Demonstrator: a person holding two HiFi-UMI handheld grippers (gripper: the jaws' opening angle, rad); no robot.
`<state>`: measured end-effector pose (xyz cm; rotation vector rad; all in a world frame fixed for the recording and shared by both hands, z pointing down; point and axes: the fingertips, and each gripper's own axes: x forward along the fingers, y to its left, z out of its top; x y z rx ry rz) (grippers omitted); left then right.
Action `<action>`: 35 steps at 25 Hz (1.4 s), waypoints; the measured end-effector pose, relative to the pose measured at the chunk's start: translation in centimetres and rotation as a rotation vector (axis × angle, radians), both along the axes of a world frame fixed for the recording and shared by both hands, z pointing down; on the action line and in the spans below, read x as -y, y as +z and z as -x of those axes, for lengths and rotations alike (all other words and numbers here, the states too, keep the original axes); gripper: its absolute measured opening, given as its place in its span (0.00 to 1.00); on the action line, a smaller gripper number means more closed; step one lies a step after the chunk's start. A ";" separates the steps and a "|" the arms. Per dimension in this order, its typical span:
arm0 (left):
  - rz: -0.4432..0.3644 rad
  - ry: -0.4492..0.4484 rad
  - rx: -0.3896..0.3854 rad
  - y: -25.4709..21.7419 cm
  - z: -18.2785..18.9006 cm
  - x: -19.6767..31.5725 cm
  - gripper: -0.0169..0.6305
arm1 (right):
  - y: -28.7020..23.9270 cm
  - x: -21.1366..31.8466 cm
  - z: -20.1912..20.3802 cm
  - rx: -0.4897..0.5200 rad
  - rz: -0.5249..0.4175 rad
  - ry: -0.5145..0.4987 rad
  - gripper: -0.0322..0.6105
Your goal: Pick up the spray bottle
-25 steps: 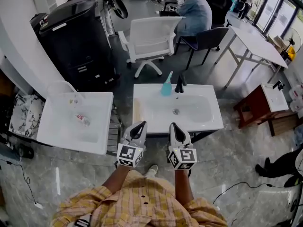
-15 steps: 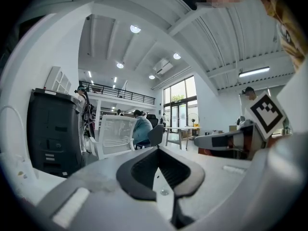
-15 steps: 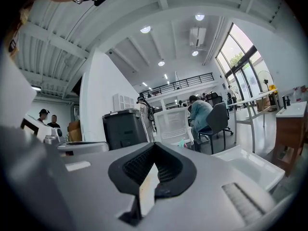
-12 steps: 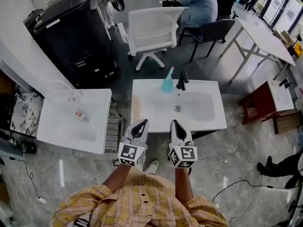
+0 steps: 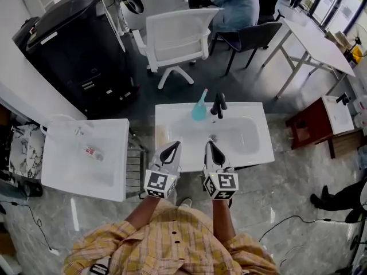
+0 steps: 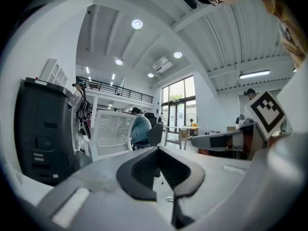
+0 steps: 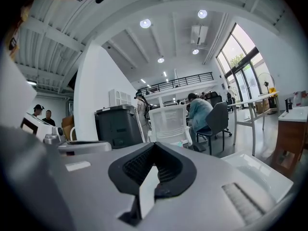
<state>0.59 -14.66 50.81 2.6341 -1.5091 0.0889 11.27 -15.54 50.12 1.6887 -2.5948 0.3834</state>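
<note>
The teal spray bottle (image 5: 199, 106) stands upright on the back rim of a white sink (image 5: 252, 153), just left of the black faucet (image 5: 218, 104). My left gripper (image 5: 172, 148) and right gripper (image 5: 210, 147) hang side by side over the sink's front rim. Both point toward the bottle and are well short of it. In the left gripper view the left gripper (image 6: 157, 150) has its dark pads closed together with nothing between them. The right gripper (image 7: 154, 146) looks the same in the right gripper view, shut and holding nothing.
A second white sink (image 5: 63, 179) with a small bottle (image 5: 92, 152) in it stands to the left. Behind are a black cabinet (image 5: 74, 44), a white office chair (image 5: 172, 36), a seated person (image 5: 235, 4) and a white table (image 5: 312, 39). A red-brown stand (image 5: 309, 125) sits right.
Both grippers have moved forward from in front of the sink to over its front rim. The sink and bottle now sit closer to them.
</note>
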 end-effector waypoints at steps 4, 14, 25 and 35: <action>0.002 0.017 0.003 0.2 0.1 1.4 0.02 | 0.6 1.5 -0.1 0.004 0.011 0.016 0.05; 0.040 0.045 -0.001 1.3 0.4 5.7 0.02 | 2.3 5.9 0.6 -0.017 0.049 0.050 0.05; 0.080 0.073 0.000 2.4 0.5 7.7 0.02 | 3.8 8.3 1.0 -0.054 0.080 0.075 0.05; 0.123 0.085 -0.004 3.2 0.8 8.9 0.02 | 5.3 10.6 0.8 -0.076 0.116 0.118 0.14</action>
